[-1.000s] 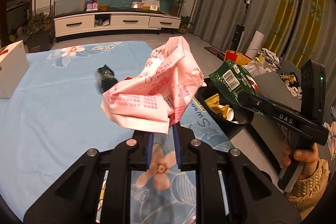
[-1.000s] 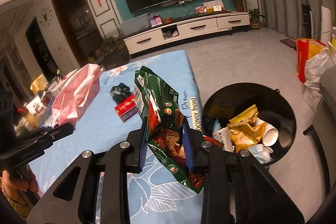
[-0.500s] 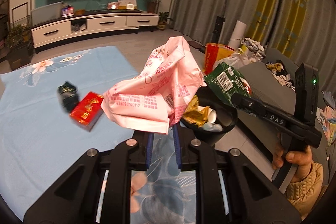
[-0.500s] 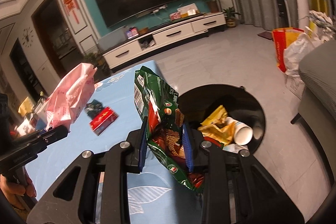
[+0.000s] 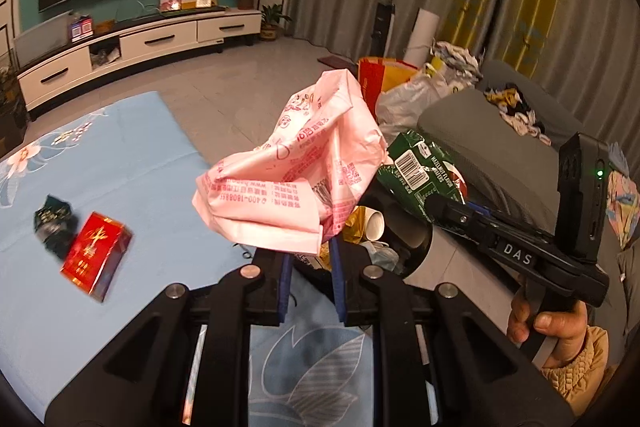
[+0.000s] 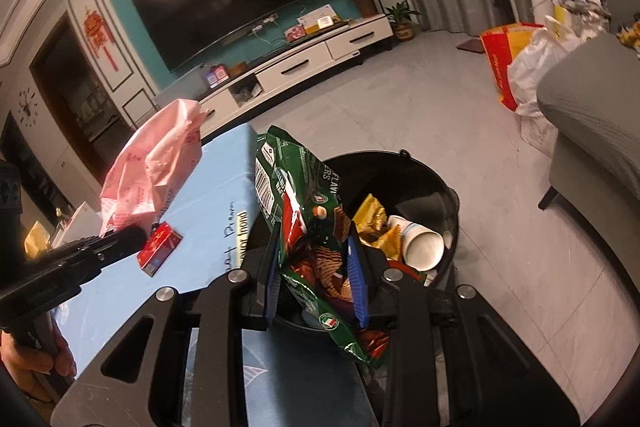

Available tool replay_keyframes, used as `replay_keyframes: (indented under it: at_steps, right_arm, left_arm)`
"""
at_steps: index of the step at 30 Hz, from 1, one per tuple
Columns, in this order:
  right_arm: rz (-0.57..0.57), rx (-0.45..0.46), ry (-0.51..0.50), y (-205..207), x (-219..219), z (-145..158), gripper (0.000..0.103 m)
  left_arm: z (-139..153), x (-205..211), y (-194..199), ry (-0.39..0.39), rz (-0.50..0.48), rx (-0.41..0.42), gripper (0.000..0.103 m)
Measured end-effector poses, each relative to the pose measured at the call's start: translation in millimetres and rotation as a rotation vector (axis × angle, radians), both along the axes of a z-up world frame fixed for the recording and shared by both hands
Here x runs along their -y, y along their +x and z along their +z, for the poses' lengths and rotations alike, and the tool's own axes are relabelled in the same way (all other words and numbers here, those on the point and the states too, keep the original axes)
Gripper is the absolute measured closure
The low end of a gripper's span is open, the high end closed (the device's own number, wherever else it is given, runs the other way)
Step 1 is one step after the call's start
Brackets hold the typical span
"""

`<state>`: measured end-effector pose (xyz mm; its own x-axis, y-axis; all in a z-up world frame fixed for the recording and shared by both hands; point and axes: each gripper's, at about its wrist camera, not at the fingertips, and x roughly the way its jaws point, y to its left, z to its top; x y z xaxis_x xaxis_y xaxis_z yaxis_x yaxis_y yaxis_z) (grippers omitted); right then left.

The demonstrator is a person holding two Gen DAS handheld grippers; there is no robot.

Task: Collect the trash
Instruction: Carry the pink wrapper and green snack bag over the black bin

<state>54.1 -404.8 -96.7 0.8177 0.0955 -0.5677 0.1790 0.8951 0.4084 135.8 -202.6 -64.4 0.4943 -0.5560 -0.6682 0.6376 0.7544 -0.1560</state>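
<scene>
My left gripper (image 5: pixel 310 251) is shut on a crumpled pink plastic bag (image 5: pixel 296 171), held up beside the black trash bin (image 5: pixel 416 239). In the right wrist view the same pink bag (image 6: pixel 154 167) hangs at the left. My right gripper (image 6: pixel 314 259) is shut on a green wafer snack bag (image 6: pixel 308 223), held over the near rim of the bin (image 6: pixel 400 167), which holds gold wrappers and a paper cup (image 6: pixel 422 247). The green bag (image 5: pixel 424 175) also shows in the left wrist view. A red box (image 5: pixel 96 259) and a dark crumpled wrapper (image 5: pixel 52 223) lie on the blue cloth.
The blue flowered cloth (image 5: pixel 140 155) covers the table, its edge next to the bin. A grey sofa (image 6: pixel 592 115) stands at the right. A red-yellow bag (image 6: pixel 506 59) and white sacks sit on the floor behind. A TV cabinet (image 6: pixel 320 55) lines the far wall.
Both grippers have swung right toward the bin, each keeping its bag. The bin now sits nearer and more centred in the right wrist view; the red box came into the left wrist view.
</scene>
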Motion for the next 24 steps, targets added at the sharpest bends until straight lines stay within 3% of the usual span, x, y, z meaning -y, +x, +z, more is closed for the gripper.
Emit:
replay_keyframes:
  at_steps: [24]
  right_arm:
    - [-0.047, -0.052, 0.101, 24.9, 33.3, -40.3, 0.072]
  left_arm:
    - [-57.4, 76.4, 43.2, 0.159, -0.065, -0.077, 0.084]
